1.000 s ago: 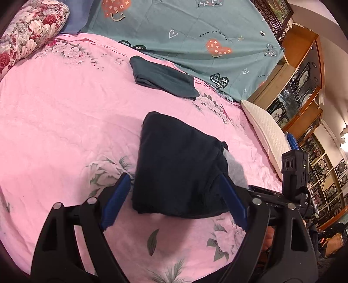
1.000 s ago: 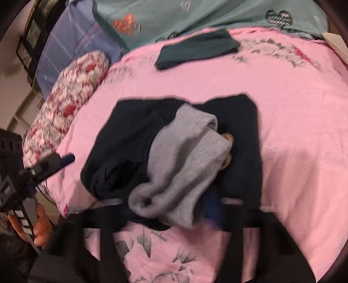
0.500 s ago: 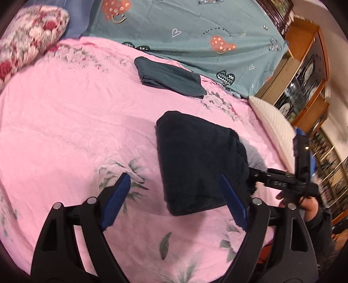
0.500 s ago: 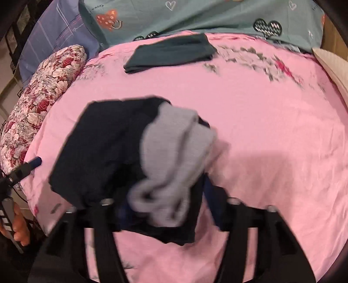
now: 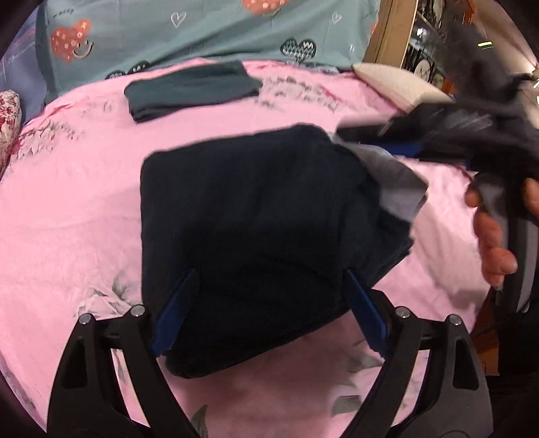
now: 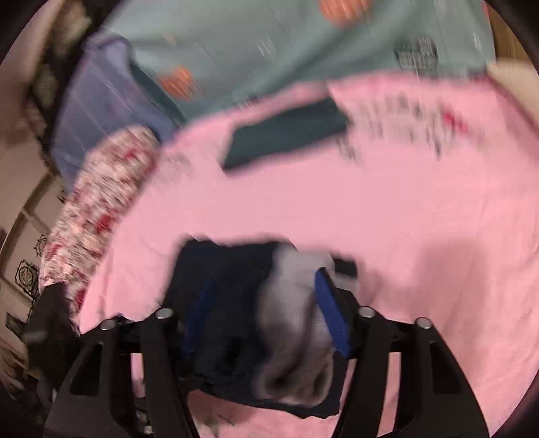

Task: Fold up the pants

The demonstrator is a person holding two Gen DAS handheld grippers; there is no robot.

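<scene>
The folded dark navy pants (image 5: 256, 229) lie on the pink bed sheet (image 5: 67, 209), a grey lining flap (image 5: 397, 188) sticking out at their right. My left gripper (image 5: 266, 310) is open, its blue pads astride the near edge of the pants. In the blurred right wrist view, my right gripper (image 6: 259, 310) is open around the bunched pants (image 6: 222, 303) and their grey lining (image 6: 296, 303). The right gripper also shows in the left wrist view (image 5: 438, 141), held by a hand at the right.
A second folded dark green garment (image 5: 192, 89) lies farther back on the bed. A teal quilt with hearts (image 5: 202, 27) is behind it, a floral pillow (image 6: 101, 202) at the left, a white pillow (image 5: 397, 81) and wooden shelves (image 5: 427, 33) at the right.
My left gripper moved in over the near edge of the pants. My right gripper pushed forward into the grey lining end, and the view swung and blurred.
</scene>
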